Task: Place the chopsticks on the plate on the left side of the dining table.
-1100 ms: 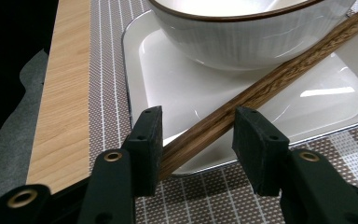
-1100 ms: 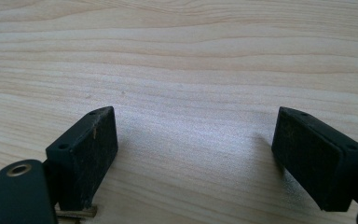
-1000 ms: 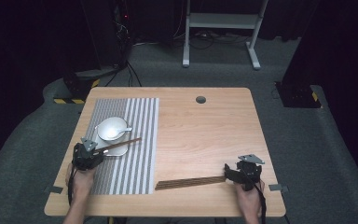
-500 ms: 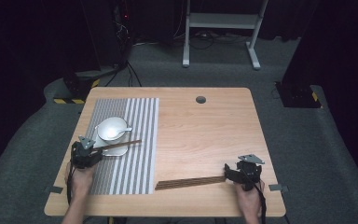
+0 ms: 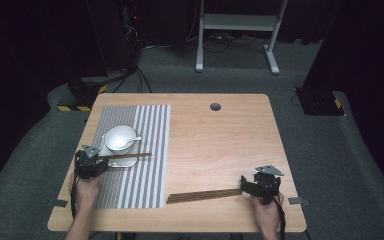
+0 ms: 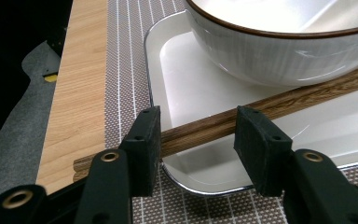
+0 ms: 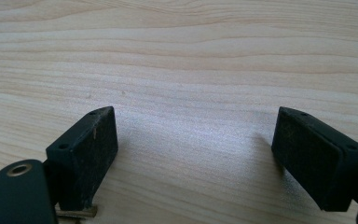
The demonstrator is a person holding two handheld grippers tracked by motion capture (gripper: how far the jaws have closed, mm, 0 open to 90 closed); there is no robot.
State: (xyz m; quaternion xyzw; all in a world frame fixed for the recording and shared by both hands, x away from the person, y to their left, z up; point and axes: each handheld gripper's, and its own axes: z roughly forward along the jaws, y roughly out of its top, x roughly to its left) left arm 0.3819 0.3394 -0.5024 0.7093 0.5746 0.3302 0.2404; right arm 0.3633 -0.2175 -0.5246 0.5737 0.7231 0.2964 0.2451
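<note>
— Lying across the left gripper's (image 6: 196,135) spread jaws: one pair of chopsticks (image 6: 279,105), over the tray (image 6: 182,79), below the bowl (image 6: 279,42), unpinched.

— Right gripper (image 7: 193,149)?

— Jaws wide over bare tabletop (image 7: 182,56). Second chopstick pair (image 5: 205,195), lower centre.

Glossy white ceramic bowl (image 6: 279,51) on a smooth white tray (image 6: 191,88); grained dark-wood chopsticks (image 6: 279,105); woven, matt striped placemat (image 6: 126,60); pale, matt wooden table (image 7: 177,60).
</note>
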